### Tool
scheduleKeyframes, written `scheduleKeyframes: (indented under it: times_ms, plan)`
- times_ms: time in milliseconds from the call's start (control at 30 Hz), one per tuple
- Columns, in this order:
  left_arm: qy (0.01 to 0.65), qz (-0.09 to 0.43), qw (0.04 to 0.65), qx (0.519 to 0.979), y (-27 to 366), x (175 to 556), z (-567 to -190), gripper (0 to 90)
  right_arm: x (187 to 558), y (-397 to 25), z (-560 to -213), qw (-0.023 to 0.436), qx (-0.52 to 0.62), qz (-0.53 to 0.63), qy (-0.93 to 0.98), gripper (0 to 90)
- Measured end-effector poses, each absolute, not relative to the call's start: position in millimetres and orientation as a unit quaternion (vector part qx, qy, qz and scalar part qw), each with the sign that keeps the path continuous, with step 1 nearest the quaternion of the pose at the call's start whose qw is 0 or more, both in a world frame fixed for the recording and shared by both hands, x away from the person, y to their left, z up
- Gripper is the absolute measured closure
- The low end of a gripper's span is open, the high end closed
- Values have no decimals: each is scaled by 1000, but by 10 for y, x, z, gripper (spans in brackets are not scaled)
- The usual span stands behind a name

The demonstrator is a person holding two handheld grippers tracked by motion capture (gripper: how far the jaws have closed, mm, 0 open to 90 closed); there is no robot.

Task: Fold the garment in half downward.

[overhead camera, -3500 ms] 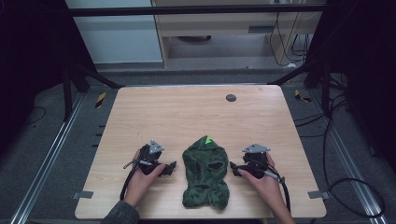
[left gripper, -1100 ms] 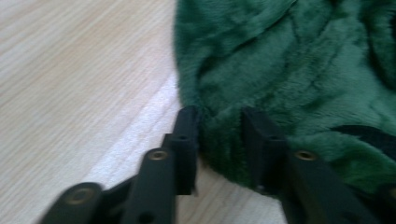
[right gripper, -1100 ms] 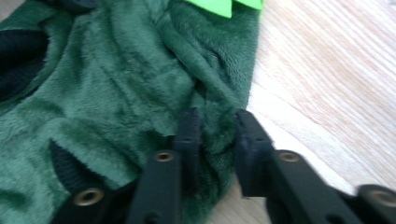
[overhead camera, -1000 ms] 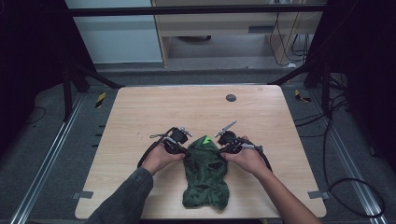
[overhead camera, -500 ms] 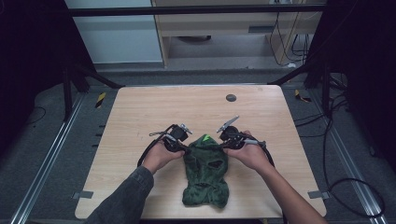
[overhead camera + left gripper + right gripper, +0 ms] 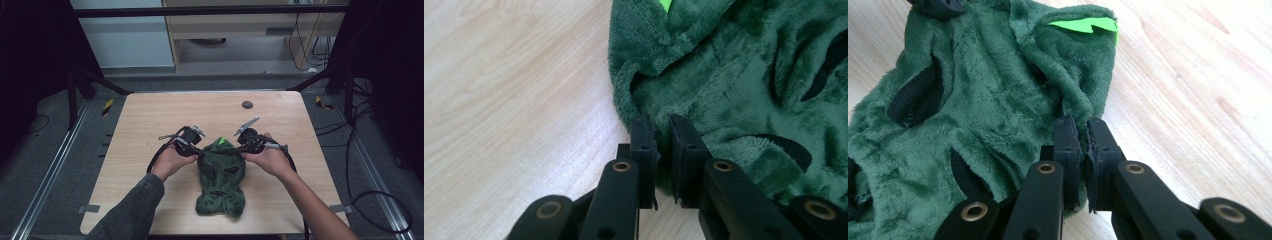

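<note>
Grippers point(image 6: 220, 148) astride green fleece garment point(image 6: 221, 175)

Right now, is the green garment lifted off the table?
No, in the high view the green garment lies flat on the wooden table, with both grippers at its upper edges.

A pale wooden table point(image 6: 150, 125) is standing on grey floor point(image 6: 45, 150); beyond it a light cabinet point(image 6: 225, 25) is sitting, cables point(image 6: 360, 200) trailing right of the table.

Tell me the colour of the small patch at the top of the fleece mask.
Bright neon green patch on the dark green mask, clearest in the right gripper view.
</note>
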State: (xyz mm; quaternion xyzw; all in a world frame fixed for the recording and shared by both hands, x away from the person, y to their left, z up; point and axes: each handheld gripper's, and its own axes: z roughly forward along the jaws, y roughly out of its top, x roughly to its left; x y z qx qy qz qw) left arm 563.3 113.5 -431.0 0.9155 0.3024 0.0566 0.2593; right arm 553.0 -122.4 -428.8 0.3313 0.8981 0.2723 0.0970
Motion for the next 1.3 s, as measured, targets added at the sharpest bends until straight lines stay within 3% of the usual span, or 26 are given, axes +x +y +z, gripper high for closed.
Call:
scheduleKeyframes:
  times_ms: [1300]
  plan:
    - [304, 94, 278, 906, 1142, 5767, -3945, 816, 5685, -1262, -3899, 136, 319, 292, 892, 854]
